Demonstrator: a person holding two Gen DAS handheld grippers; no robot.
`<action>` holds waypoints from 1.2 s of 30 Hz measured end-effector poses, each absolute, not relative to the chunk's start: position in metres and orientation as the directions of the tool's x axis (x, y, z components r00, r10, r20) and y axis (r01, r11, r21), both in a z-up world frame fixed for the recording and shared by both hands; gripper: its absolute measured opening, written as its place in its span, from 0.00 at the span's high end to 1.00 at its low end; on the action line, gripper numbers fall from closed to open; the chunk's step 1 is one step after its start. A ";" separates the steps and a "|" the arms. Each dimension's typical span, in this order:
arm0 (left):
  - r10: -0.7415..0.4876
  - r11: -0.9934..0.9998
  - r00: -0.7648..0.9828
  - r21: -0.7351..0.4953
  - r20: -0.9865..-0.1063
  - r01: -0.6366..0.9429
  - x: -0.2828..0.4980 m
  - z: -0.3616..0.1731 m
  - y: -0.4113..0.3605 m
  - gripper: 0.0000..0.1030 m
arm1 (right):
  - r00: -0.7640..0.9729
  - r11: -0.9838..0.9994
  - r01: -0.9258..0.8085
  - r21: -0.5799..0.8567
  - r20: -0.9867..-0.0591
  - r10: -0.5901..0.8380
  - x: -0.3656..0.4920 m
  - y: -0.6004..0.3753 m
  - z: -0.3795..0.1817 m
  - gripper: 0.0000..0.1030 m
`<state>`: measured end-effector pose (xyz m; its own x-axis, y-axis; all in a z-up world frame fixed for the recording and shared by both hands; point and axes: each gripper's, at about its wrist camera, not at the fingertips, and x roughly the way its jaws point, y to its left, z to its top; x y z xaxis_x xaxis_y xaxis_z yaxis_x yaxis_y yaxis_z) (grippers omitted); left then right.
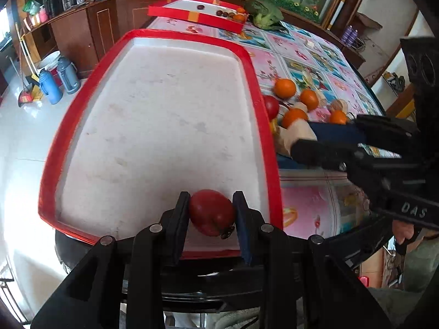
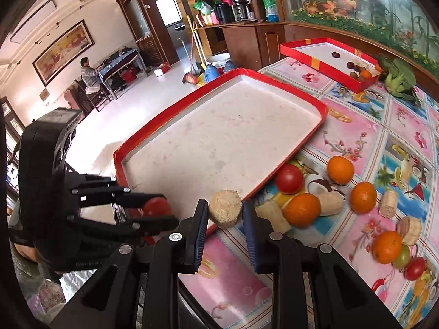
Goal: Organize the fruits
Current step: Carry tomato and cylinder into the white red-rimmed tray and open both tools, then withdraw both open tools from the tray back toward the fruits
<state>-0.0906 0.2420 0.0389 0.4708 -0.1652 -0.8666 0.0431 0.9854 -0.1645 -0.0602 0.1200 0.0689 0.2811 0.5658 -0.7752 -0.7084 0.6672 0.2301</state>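
**Both tongs loaded over the big red tray**

A red tomato (image 1: pixel 211 212) is pinched between the pads of the left tongs (image 1: pixel 211 213), jaws closed down snug on its sides, stem end turned toward the camera. It's being held over the near end of the big red-rimmed tray (image 1: pixel 258 87), whose white floor is spread out ahead of the tips with nothing lying on it.

A beige, crumbly-looking cylinder chunk (image 2: pixel 225 207) is gripped by the right tongs (image 2: pixel 225 211), jaws clamped tight on it. It's held right over the tray's near rim, just right of the left tongs, so the two loads sit close side by side without touching.

The loose pile is found on the flowery tablecloth (image 2: pixel 356 126), off to the right of the right tongs: another tomato (image 2: pixel 288 178) pressed up against the tray's edge, four oranges (image 2: pixel 301 210) scattered around, a few more beige chunks (image 2: pixel 387 204) mixed in, and a small tomato with a greenish fruit at the far right.

Well ahead of both tongs, a second, smaller red box (image 2: pixel 310 58) can be seen at the far end of the table, with some dark little fruits and an orange one gathered in its corner. A leafy green vegetable (image 2: pixel 397 78) is lying just beside that box.
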 end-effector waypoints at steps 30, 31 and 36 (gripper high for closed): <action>-0.129 0.981 0.481 -0.184 -0.867 -0.067 -0.080 0.027 0.281 0.64 | 0.162 0.579 -0.791 0.197 -0.845 0.509 -0.089 0.183 0.028 0.66; -0.138 0.978 0.481 -0.197 -0.866 -0.073 -0.080 0.028 0.282 0.48 | 0.168 0.583 -0.788 0.199 -0.841 0.514 -0.090 0.180 0.030 0.62; -0.118 0.978 0.495 -0.186 -0.861 -0.090 -0.083 0.032 0.280 0.36 | 0.197 0.605 -0.765 0.220 -0.814 0.546 -0.092 0.160 0.045 0.61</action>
<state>-0.0828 0.2799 0.0322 0.4948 -0.1176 -0.8610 -0.0905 0.9784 -0.1856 -0.0919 0.1596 0.0452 0.1970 0.5461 -0.8143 -0.7654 0.6046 0.2203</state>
